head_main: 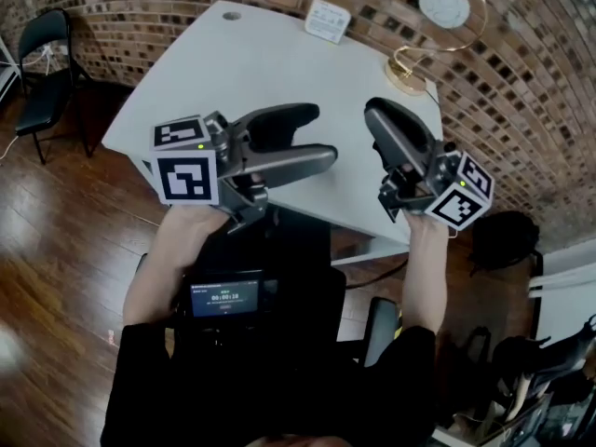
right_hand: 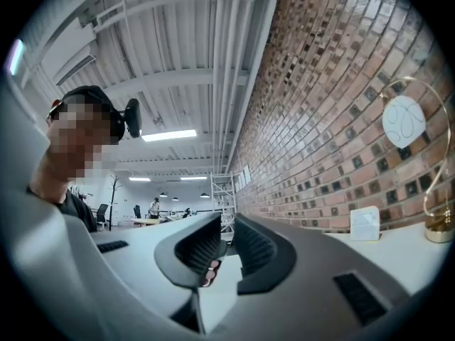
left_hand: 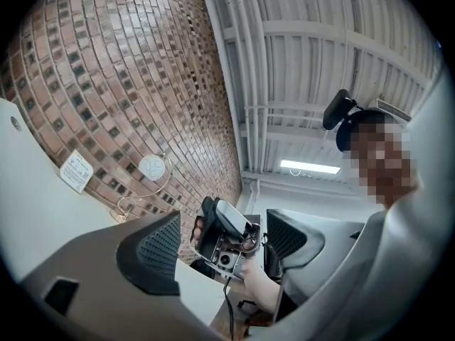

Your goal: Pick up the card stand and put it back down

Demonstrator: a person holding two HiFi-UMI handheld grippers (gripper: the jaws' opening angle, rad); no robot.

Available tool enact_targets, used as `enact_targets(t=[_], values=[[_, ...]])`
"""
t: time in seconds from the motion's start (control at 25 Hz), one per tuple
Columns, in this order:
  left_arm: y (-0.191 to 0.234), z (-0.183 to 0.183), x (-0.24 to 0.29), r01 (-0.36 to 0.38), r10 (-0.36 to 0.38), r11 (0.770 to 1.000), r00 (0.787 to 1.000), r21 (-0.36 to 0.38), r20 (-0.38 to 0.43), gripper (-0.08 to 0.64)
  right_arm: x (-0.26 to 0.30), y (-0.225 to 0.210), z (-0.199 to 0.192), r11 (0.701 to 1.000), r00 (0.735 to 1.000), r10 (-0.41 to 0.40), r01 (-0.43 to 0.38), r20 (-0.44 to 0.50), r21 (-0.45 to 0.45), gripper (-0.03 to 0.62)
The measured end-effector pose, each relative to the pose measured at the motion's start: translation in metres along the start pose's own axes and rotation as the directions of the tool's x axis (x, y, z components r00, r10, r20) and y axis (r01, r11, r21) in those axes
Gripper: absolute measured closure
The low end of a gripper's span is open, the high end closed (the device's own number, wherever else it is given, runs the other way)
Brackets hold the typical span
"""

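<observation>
The card stand point(head_main: 438, 26) is a gold wire loop on a round base with a round white card; it stands at the white table's point(head_main: 242, 73) far right corner by the brick wall. It also shows as the card stand point(left_hand: 149, 170) and the card stand point(right_hand: 409, 126). Both grippers hover over the table's near edge, well short of the stand. My left gripper point(head_main: 315, 138) is open wide with nothing between its jaws; the left gripper point(left_hand: 220, 251) looks up at the right one. My right gripper point(head_main: 374, 112) keeps only a narrow empty gap, seen in the right gripper point(right_hand: 227, 251).
A small white printed sign point(head_main: 328, 19) stands at the table's far edge, left of the stand. A cable hole point(head_main: 231, 15) lies near the far left corner. A black chair point(head_main: 42, 63) stands on the wooden floor at left, a dark bag point(head_main: 503, 240) at right.
</observation>
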State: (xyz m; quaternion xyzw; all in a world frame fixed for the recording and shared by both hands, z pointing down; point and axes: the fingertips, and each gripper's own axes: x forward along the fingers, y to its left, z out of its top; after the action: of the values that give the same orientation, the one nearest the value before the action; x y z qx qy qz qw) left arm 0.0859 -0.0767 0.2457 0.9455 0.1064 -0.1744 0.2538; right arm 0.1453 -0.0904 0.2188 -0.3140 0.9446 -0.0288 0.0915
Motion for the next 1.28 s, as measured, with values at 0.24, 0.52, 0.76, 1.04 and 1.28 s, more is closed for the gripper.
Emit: enact_targets(t=[0.24,0.52,0.76,1.04,1.28], values=[[-0.025,-0.021,-0.002,0.013,-0.012,1.000,1.000,0.019,-0.014,0.187,-0.018,0.047,-0.012,0.999,0.998,0.034,-0.033,0.045,-0.021,0.538],[-0.060,-0.033,-0.002,0.033,-0.033,0.999,0.999,0.018,-0.030,0.187,-0.045,0.096,-0.007,0.999,0.994,0.022,-0.016,0.108,-0.051,0.548],[-0.084,-0.048,-0.003,0.046,-0.044,0.999,0.998,0.023,-0.052,0.187,-0.070,0.131,-0.010,0.999,0.985,0.020,-0.011,0.171,-0.050,0.555],[-0.112,-0.067,-0.005,0.076,-0.074,0.997,0.995,0.027,-0.069,0.187,-0.093,0.169,-0.016,0.998,0.973,0.029,-0.013,0.229,-0.069,0.562],[-0.123,-0.071,-0.006,0.089,-0.089,0.996,0.995,0.014,-0.041,0.187,-0.094,0.194,-0.008,0.988,0.970,0.047,-0.011,0.238,-0.151,0.572]])
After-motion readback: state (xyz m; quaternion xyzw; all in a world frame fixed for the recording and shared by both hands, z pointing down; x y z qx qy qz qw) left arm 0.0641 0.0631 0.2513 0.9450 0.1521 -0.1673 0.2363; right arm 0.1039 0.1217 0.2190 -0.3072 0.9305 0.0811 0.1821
